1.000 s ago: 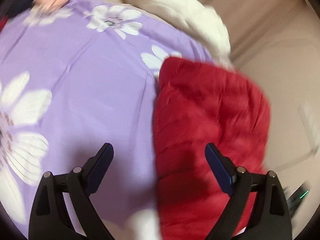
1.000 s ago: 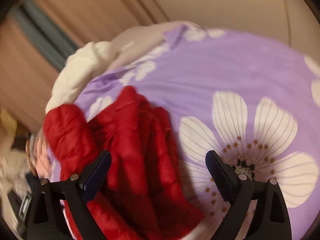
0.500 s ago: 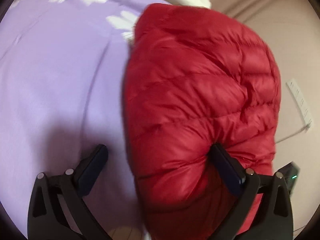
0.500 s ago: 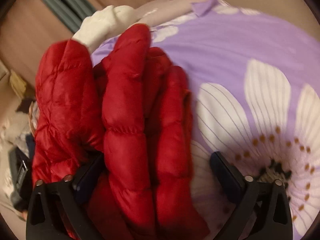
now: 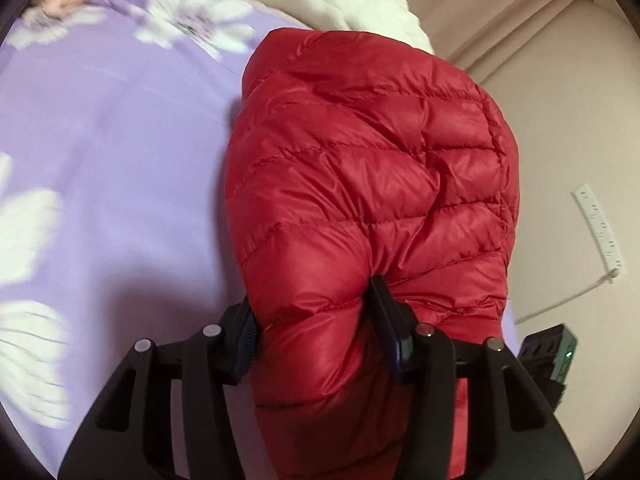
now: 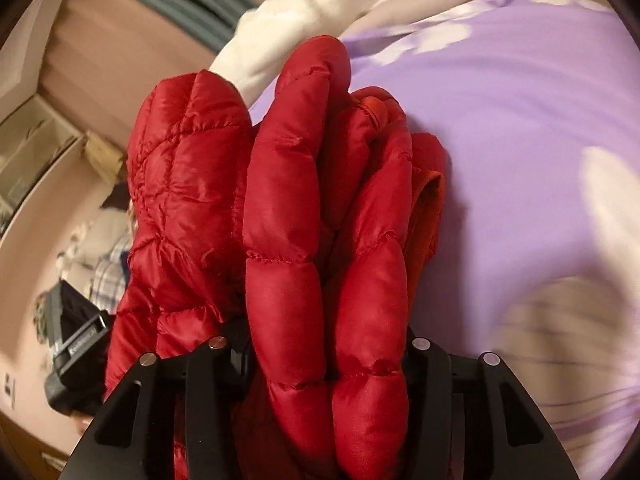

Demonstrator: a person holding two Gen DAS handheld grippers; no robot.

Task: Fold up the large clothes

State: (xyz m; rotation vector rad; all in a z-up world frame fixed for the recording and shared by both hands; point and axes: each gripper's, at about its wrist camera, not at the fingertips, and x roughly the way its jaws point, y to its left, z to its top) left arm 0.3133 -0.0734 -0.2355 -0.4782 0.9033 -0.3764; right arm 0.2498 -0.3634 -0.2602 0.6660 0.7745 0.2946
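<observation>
A red quilted puffer jacket (image 5: 372,184) lies bunched at the edge of a bed with a purple flowered sheet (image 5: 112,152). My left gripper (image 5: 316,320) is shut on a thick fold of the jacket's near end. In the right wrist view the jacket (image 6: 288,216) stands in several padded folds, and my right gripper (image 6: 324,344) is shut on them. The folds hide the right gripper's fingertips. The purple sheet (image 6: 520,128) lies to the right of the jacket there.
A white fluffy blanket (image 5: 340,4) lies beyond the jacket at the bed's far edge. A white power strip (image 5: 600,228) with a cord is on the beige floor to the right. In the right wrist view, clutter and a dark device (image 6: 76,344) are at the left.
Both grippers moved forward onto the jacket and closed on it. One second ago both were open with the jacket ahead of them.
</observation>
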